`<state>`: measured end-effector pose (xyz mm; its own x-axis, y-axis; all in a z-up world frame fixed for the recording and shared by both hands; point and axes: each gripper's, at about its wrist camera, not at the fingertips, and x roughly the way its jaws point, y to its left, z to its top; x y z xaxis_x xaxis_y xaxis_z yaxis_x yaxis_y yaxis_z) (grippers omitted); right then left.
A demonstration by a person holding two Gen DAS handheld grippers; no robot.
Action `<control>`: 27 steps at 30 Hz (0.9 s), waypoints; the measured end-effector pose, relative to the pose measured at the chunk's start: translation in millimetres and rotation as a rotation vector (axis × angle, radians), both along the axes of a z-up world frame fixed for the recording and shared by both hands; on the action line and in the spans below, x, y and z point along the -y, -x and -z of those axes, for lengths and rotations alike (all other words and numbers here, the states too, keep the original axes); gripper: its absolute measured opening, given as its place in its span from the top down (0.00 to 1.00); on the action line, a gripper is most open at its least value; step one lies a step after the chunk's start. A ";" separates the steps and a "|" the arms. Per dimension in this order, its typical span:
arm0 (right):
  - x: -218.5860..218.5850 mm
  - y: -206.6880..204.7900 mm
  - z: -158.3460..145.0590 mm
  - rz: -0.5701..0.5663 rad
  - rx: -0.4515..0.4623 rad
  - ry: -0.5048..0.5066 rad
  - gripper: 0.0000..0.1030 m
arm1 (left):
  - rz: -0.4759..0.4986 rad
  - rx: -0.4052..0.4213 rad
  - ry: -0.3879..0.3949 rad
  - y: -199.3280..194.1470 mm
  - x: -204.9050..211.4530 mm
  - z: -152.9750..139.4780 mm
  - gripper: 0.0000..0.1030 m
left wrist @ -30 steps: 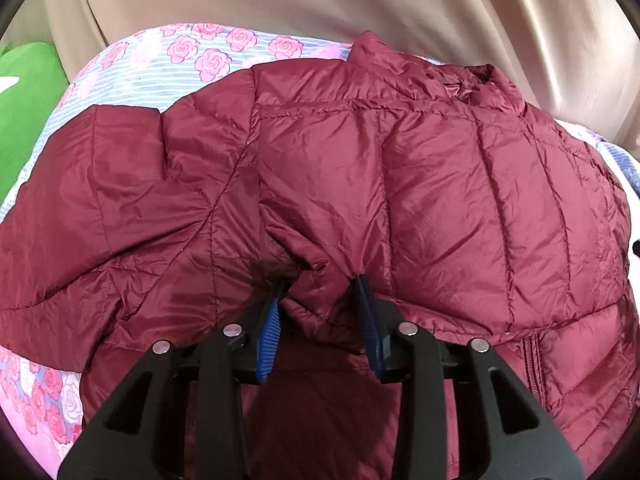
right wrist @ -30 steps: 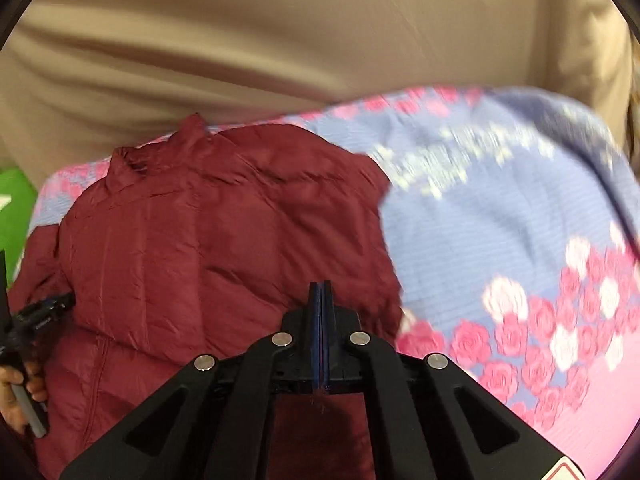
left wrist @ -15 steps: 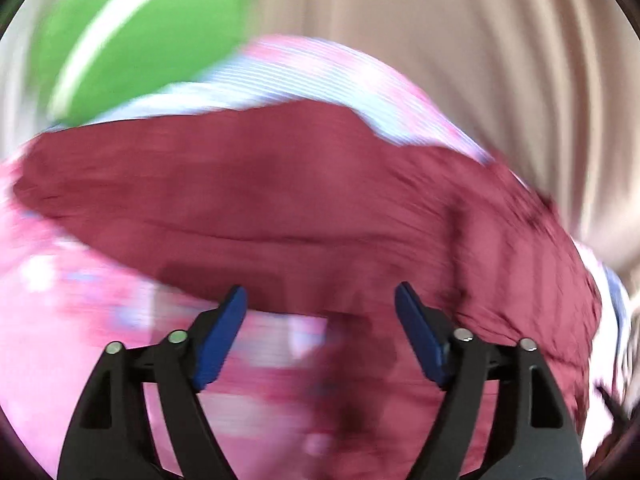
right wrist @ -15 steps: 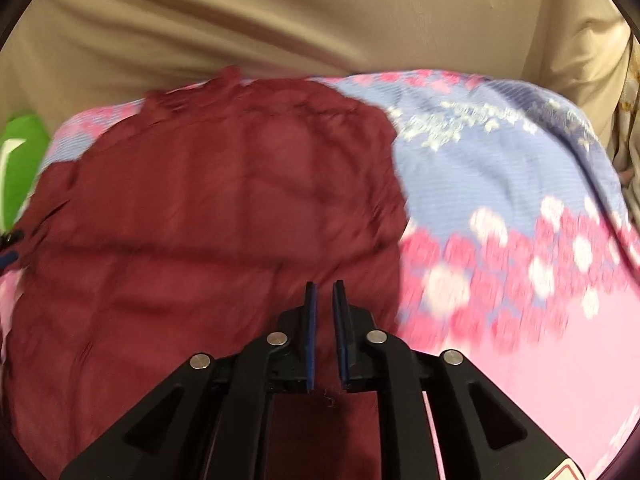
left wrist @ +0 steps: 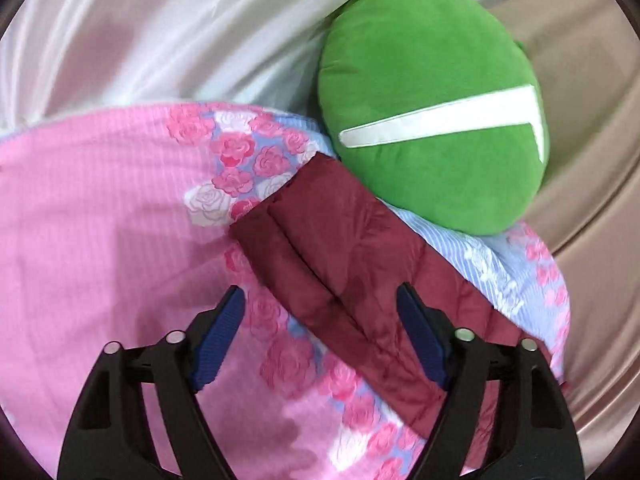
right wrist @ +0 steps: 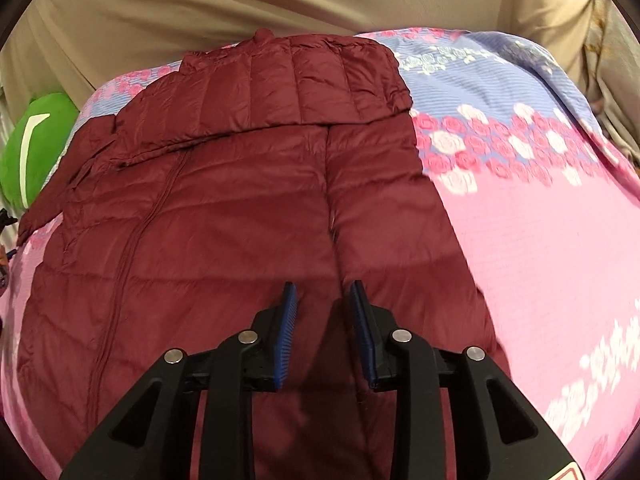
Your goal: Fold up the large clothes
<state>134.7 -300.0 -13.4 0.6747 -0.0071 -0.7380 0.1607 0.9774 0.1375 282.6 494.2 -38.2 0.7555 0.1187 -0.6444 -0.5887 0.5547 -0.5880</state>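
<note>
A dark red quilted jacket [right wrist: 224, 216] lies spread on a bed covered with a pink and blue sheet [right wrist: 540, 208] printed with roses. In the right wrist view the jacket fills the left and middle of the picture, its collar at the far edge near a beige curtain [right wrist: 200, 4]. One part of the jacket is folded across its upper body, making a straight edge that runs from left to right. A zip line runs down the left half and a seam down the middle.

The right gripper [right wrist: 324, 320] hangs over the near part of the jacket, right above the middle seam. Its jaws have just been opening and now stand a little apart, with nothing between the blue pads [right wrist: 286, 332]; they do not press on the cloth.

In the left wrist view a sleeve [left wrist: 332, 260] of the jacket stretches out slantwise over the sheet, its cuff end lying just beside a round green cushion [left wrist: 432, 120] with a white stripe. The cushion rests at the edge of the bed against pale, shiny drapery [left wrist: 160, 32]. The left gripper [left wrist: 320, 336] is over the sleeve with its jaws wide apart; they have just closed slightly. The sleeve runs under the gap between them, nearer the right-hand pad, and whether that pad touches it I cannot tell. Neither pad grips it.
</note>
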 end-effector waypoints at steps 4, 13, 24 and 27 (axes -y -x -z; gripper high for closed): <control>-4.1 15.2 -4.7 0.027 0.006 0.011 0.69 | 0.045 0.005 0.047 -14.0 -1.6 3.4 0.84; -7.3 26.6 -10.7 0.037 0.029 -0.003 0.67 | 0.326 0.174 -0.261 -29.5 121.1 -128.5 1.00; -3.9 34.8 -9.5 0.017 0.066 -0.079 0.67 | 0.973 0.407 -0.490 -13.5 457.0 -239.8 1.00; 4.8 40.7 -7.8 0.029 0.070 -0.097 0.67 | 1.128 0.342 -0.488 -14.4 550.1 -203.6 1.00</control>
